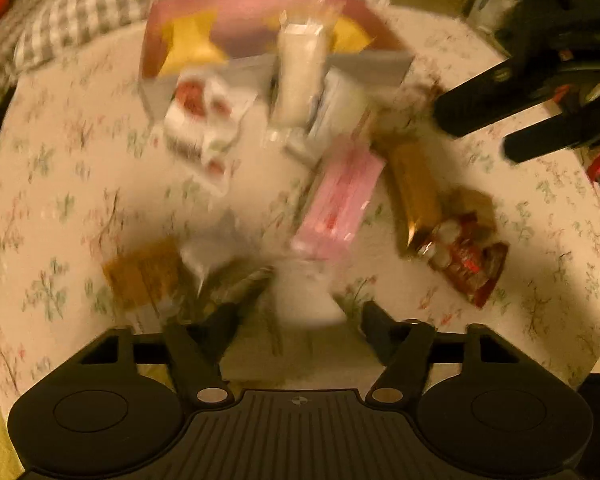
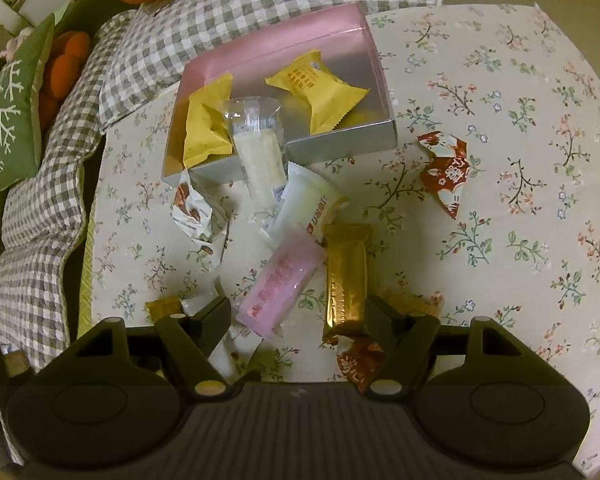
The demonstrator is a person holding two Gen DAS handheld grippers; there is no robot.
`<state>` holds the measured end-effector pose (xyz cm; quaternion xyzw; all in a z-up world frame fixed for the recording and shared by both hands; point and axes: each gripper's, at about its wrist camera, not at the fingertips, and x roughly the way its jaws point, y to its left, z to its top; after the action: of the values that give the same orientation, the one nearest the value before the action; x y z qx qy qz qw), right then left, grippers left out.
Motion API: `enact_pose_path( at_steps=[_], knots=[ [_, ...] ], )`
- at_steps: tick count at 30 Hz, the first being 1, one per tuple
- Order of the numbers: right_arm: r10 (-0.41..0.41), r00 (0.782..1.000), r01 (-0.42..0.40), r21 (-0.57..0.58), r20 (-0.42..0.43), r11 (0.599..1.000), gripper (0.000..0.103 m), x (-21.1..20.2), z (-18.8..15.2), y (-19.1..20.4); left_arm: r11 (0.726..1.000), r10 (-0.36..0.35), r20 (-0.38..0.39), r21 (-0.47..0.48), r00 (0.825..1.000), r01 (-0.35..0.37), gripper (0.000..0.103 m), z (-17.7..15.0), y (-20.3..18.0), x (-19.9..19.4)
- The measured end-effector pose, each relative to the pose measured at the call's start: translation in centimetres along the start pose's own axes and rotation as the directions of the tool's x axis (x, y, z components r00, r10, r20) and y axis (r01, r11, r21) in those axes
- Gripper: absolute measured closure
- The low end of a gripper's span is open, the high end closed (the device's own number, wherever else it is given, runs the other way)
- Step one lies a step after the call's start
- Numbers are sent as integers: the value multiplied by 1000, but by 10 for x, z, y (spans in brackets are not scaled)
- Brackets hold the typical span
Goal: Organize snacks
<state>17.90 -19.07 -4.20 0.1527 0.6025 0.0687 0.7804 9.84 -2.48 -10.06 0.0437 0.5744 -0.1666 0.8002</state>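
Observation:
A silver and pink box (image 2: 340, 140) on the floral tablecloth (image 2: 520, 120) holds two yellow packets (image 2: 316, 92). A clear packet with a white bar (image 2: 260, 160) leans over its front wall. My right gripper (image 2: 296, 308) is open and points down, with a pink packet (image 2: 276, 292) and a gold bar (image 2: 346, 280) lying between its fingers. The left wrist view is blurred. There my left gripper (image 1: 302, 308) stands open around a white packet (image 1: 308, 296), with gaps on both sides. The right gripper (image 1: 484, 136) shows at the upper right, above the gold bar (image 1: 414, 196).
Loose packets lie around the box: a white one with a nut picture (image 2: 196, 216), a pale yellow one (image 2: 308, 204), red ones (image 2: 444, 172) and a small gold one (image 2: 162, 306). A checked cushion (image 2: 60, 200) and a green pillow (image 2: 8, 120) border the table's left.

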Motion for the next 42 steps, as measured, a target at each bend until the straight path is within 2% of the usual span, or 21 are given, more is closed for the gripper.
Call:
enact_pose_path(
  at_steps=[1, 10, 13, 15, 18, 22, 26, 34, 38, 42],
  knots=[
    [-5, 1000, 5, 1, 1, 1000, 32, 0, 0, -1, 1000, 15, 0, 8, 1000, -15, 49, -2, 0, 1],
    [-13, 1000, 13, -17, 10, 1000, 33, 0, -1, 2, 999, 3, 18, 32, 1000, -3, 63, -2, -2, -13],
    [-17, 1000, 17, -14, 13, 1000, 34, 2, 0, -1, 1000, -23, 68, 22, 997, 21, 64, 4, 2, -29],
    [-21, 1000, 21, -13, 23, 1000, 34, 3, 0, -1, 1000, -26, 99, 9, 995, 26, 69, 7, 6, -39],
    [-2, 999, 3, -20, 40, 1000, 34, 8, 1, 2, 1000, 28, 159, -17, 987, -26, 69, 12, 16, -54],
    [26, 999, -22, -84, 40, 996, 34, 23, -1, 20, 991, 89, 205, -115, 975, -66, 70, 16, 40, -63],
    [75, 996, -68, -125, 55, 990, 34, 35, 1, 39, 982, 124, 204, -169, 971, -90, 70, 14, 57, -62],
    [126, 987, -107, -180, 100, 978, 34, 63, 18, 69, 956, 182, 203, -265, 962, -125, 70, 12, 92, -65],
    [123, 984, -95, -207, 126, 974, 33, 79, 28, 82, 950, 193, 198, -281, 961, -133, 70, 12, 98, -62],
    [111, 988, -85, -219, 110, 972, 34, 96, 30, 91, 949, 202, 191, -279, 960, -145, 70, 12, 98, -58]
  ],
)
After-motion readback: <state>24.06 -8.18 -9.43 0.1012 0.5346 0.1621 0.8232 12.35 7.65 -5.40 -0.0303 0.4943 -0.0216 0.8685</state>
